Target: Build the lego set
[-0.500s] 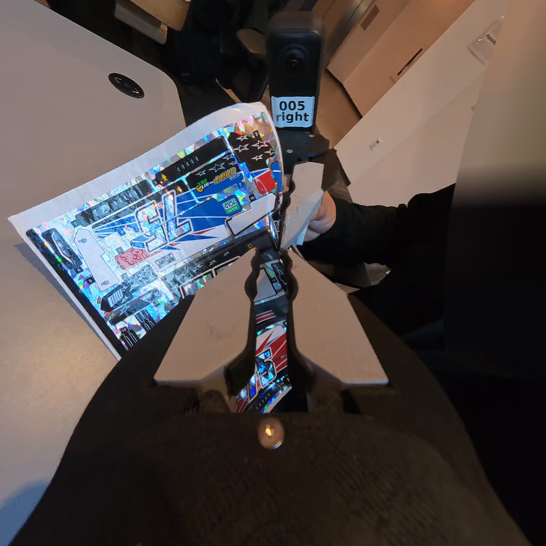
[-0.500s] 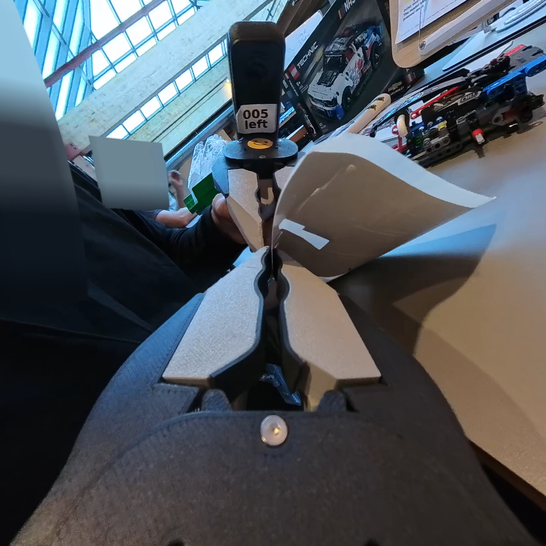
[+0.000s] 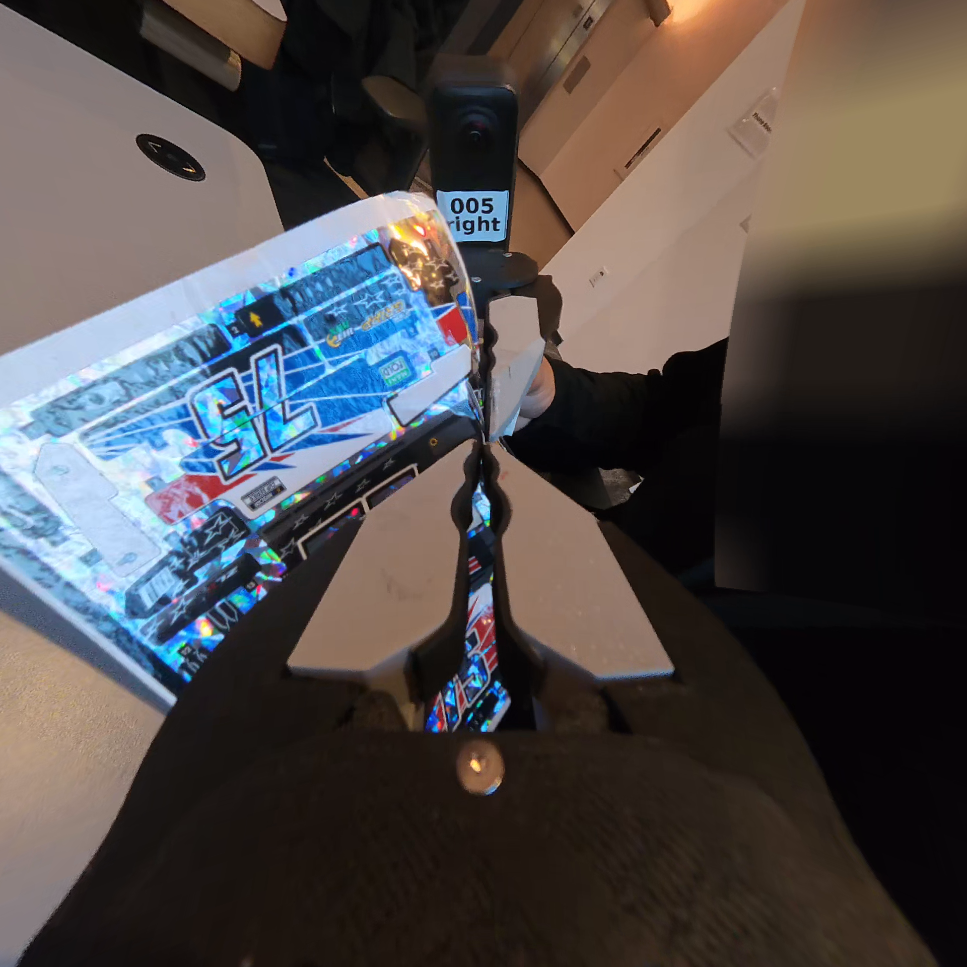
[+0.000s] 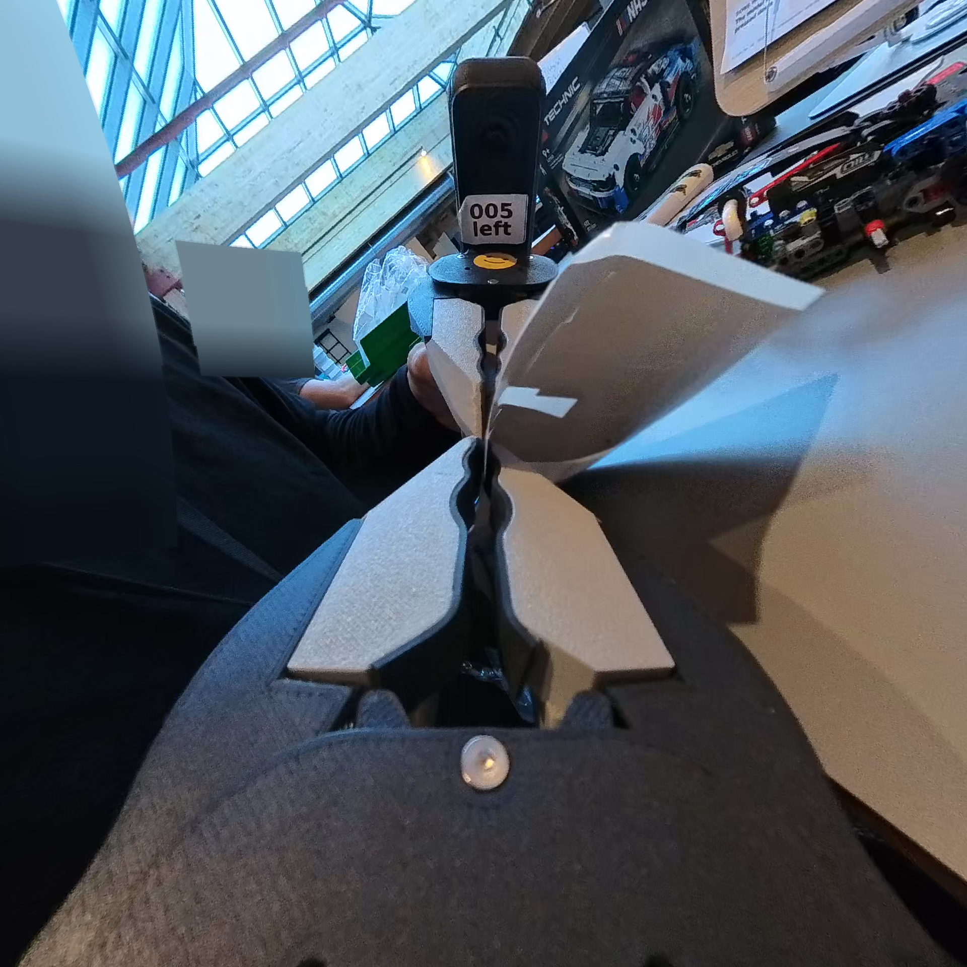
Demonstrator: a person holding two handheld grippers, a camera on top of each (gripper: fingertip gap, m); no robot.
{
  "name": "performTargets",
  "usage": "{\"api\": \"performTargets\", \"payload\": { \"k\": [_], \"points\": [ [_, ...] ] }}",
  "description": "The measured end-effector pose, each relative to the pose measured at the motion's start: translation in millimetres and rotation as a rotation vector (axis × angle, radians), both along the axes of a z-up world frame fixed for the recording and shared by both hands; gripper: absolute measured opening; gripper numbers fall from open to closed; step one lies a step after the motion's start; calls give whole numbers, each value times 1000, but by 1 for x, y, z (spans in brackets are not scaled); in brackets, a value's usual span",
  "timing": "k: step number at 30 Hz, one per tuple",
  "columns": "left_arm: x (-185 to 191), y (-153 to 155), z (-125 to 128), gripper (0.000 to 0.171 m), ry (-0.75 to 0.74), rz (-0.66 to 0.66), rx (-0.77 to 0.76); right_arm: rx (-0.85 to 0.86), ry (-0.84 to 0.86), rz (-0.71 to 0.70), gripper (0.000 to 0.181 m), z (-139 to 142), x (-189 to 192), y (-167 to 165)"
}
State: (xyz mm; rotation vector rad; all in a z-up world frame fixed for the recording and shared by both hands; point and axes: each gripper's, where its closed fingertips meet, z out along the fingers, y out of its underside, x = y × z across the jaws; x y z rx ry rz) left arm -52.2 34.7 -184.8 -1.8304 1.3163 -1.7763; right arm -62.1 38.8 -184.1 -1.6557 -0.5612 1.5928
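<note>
Skylight panes are glowing above a grey tabletop point(image 4: 863, 602), where a part-built car point(image 4: 847, 209) and its box point(image 4: 628, 131) are sitting toward the far edge. Both jaws of the left hand-held gripper point(image 3: 479, 450) are pinching one edge of a holographic sticker sheet point(image 3: 235, 418), which is curling up off the tabletop near its near edge. Facing it tip to tip, the right hand-held gripper point(image 4: 481, 450) is clamping the same sheet, whose white back is showing.

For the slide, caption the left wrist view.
Left tool and right tool, both shut, pinch a holographic sticker sheet between them.
</note>
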Motion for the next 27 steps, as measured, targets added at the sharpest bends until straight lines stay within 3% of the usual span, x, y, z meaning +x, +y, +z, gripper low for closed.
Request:
{"api": "performTargets", "payload": {
  "k": [17, 27],
  "points": [
    [-3, 21, -11, 0, 68, 137, 138, -42, -62, -71, 0, -15, 5, 13],
    [-33, 76, 13, 0, 59, 312, 225, -133, -126, -182, 0, -24, 28, 49]
  ]
}}
